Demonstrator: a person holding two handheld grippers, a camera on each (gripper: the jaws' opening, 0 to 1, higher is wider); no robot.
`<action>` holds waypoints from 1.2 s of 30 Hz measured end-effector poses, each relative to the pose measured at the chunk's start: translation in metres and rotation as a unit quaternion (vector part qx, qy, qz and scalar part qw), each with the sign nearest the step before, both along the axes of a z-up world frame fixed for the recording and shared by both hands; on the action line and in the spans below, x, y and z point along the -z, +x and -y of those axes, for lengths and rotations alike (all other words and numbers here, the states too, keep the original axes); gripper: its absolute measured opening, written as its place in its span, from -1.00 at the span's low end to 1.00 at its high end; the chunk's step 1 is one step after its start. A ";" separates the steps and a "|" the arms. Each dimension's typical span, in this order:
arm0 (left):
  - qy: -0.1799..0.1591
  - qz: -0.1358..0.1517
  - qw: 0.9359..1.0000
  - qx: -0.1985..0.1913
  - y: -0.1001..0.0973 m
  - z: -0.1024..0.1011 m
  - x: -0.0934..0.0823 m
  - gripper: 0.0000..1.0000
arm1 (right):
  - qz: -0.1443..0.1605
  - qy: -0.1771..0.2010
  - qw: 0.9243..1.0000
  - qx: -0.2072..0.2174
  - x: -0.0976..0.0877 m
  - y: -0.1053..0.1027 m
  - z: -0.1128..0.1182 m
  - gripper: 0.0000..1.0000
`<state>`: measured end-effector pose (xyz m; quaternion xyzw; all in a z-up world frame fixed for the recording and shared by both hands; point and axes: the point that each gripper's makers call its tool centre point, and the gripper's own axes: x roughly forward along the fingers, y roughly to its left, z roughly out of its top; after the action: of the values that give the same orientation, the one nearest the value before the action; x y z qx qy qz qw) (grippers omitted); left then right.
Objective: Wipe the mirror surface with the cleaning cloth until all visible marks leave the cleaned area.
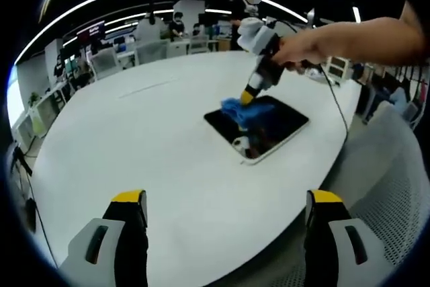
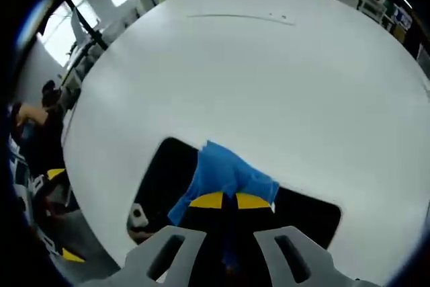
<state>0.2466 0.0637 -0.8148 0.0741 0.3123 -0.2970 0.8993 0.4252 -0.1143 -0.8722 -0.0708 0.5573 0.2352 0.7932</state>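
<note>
A dark rectangular mirror with a pale rim lies flat on the white table. A blue cleaning cloth rests bunched on its far left part. My right gripper, held by a hand from the upper right, is shut on the cloth and presses it onto the glass. In the right gripper view the cloth sits just beyond the closed yellow fingertips, over the mirror. My left gripper hovers open near the table's front edge, well short of the mirror, holding nothing.
The table is wide and round-edged, with a thin cable running past the mirror's right side. A mesh chair stands at the right. Desks, chairs and people fill the far background.
</note>
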 end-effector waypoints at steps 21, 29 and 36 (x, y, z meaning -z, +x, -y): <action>-0.020 0.002 1.000 0.003 0.000 0.003 -0.004 0.98 | -0.001 -0.011 1.000 0.002 0.001 0.009 -0.002 -1.00; -0.017 0.002 1.000 0.002 0.000 0.003 -0.003 0.98 | 0.002 -0.010 1.000 0.001 -0.001 0.005 -0.002 -1.00; -0.014 0.007 1.000 -0.003 0.001 0.000 -0.004 0.98 | -0.002 0.008 1.000 0.015 -0.003 0.002 0.001 -1.00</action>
<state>0.2480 0.0634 -0.8111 0.0628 0.3018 -0.2981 0.9034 0.4272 -0.1157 -0.8694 -0.0558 0.5580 0.2272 0.7962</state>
